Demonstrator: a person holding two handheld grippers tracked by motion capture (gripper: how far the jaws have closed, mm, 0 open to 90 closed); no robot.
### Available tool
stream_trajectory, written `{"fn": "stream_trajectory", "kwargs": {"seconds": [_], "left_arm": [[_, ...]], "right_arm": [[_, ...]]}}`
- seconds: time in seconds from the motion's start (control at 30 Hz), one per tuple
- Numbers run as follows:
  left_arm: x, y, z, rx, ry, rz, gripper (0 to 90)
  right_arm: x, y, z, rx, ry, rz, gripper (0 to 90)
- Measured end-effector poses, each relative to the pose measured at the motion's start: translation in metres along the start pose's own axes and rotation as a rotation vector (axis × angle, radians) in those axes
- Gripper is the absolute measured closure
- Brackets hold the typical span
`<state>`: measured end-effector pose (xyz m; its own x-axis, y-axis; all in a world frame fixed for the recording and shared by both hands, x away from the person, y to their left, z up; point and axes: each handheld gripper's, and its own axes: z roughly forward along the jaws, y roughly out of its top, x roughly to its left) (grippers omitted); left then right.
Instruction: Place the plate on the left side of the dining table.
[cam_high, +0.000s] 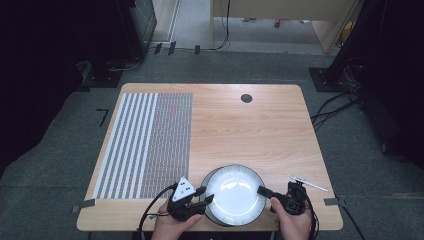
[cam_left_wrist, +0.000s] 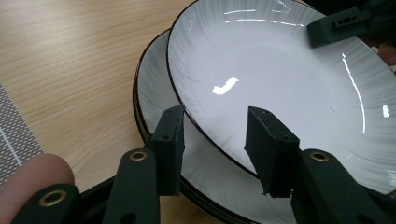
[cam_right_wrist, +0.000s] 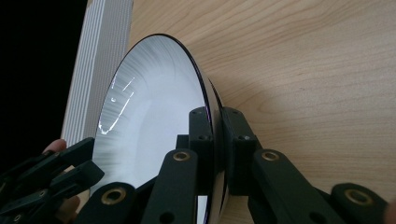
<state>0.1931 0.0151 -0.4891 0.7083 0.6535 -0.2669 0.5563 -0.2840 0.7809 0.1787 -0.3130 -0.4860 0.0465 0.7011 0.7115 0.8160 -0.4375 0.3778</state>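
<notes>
Right gripper (cam_right_wrist: 215, 140), nearest the lens in its own view: jaws clamped on the rim of the top plate (cam_right_wrist: 154, 121), one pad inside the rim, one outside. Left gripper (cam_left_wrist: 215, 144): jaws apart, straddling the near rim of the same top plate (cam_left_wrist: 280, 79), pads not seen pressing on it. Top plate: white, dark-edged, tilted and shifted off the lower plate (cam_left_wrist: 154, 88), which sits just under the left gripper's jaws. Both plates between the two grippers at the near edge of the wooden table (cam_high: 260, 125). Striped mat (cam_high: 145, 145) beyond the left gripper (cam_high: 200, 197), well apart. Readable writing, brands or labels: none legible.
</notes>
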Motion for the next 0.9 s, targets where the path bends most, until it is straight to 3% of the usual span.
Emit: {"fn": "stream_trajectory", "kwargs": {"seconds": [0.2, 0.3, 0.43, 0.7, 0.9], "left_arm": [[0.002, 0.001, 0.0, 0.005, -0.025, -0.04, 57.4], [0.008, 0.003, -0.002, 0.006, -0.073, -0.107, 57.5], [0.014, 0.006, -0.006, 0.001, -0.095, -0.137, 62.2], [0.021, 0.008, -0.01, 0.041, -0.084, -0.159, 70.8], [0.025, 0.01, -0.013, 0.052, -0.092, -0.192, 73.4]], "right_arm": [[-0.001, 0.0, -0.001, -0.004, 0.049, -0.003, 83.4], [0.002, -0.001, -0.002, -0.013, 0.077, -0.019, 83.3], [0.005, -0.002, -0.003, -0.026, 0.099, -0.034, 83.2], [0.015, -0.007, -0.003, -0.055, 0.126, -0.081, 82.1], [0.018, -0.01, -0.003, -0.05, 0.13, -0.076, 81.8]]}}
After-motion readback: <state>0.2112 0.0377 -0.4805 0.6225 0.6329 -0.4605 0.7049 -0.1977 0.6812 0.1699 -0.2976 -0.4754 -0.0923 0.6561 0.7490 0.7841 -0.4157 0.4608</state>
